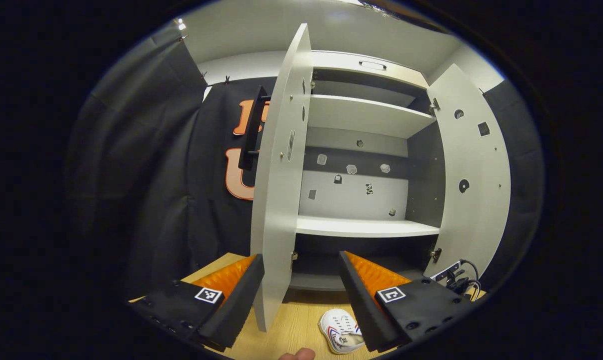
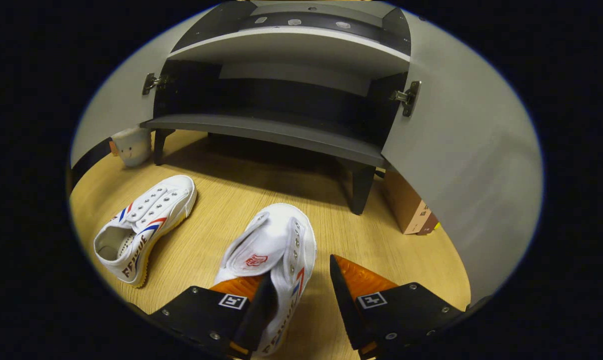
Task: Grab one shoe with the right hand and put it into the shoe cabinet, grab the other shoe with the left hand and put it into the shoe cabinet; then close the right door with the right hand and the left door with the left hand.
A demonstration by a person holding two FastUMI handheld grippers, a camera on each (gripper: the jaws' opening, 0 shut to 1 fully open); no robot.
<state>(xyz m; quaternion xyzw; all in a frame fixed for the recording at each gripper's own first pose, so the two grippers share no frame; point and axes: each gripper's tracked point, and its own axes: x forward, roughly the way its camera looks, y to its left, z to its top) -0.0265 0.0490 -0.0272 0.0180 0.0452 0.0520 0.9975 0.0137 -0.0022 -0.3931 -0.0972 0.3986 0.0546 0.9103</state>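
Right gripper (image 2: 297, 300): sitting low centre of right gripper view, jaws spread wide, gripping nothing; one finger (image 2: 255, 312) is lying inside the near shoe's opening, other finger out over bare floor to the shoe's right.
Near shoe (image 2: 274, 250): white canvas w/ red-blue stripes, lying on wooden floor (image 2: 221, 200) at lower centre, toe pointing toward cabinet.
Far shoe (image 2: 144, 225): same type, resting at left of frame, well apart from near shoe, toe aiming up-right; no gripper touching it.
Left gripper (image 1: 301, 285): showing at bottom of left gripper view, jaws standing wide apart, holding nothing, raised and facing the cabinet interior.
Shoe cabinet (image 1: 366, 227): filling centre of left gripper view; shelves bare; bottom shelf (image 2: 261, 131) bare too in right gripper view.
Left door (image 1: 281, 185): swung open, edge-on at centre-left, lower edge falling between left gripper's fingers in frame.
Right door (image 1: 474, 185): open, at right of frame.
Misc: one shoe peeking at bottom of left gripper view by the right finger; cardboard box (image 2: 409, 210) sitting on floor right of cabinet leg; small pale object (image 2: 131, 145) at upper left by the cabinet, can't tell what.
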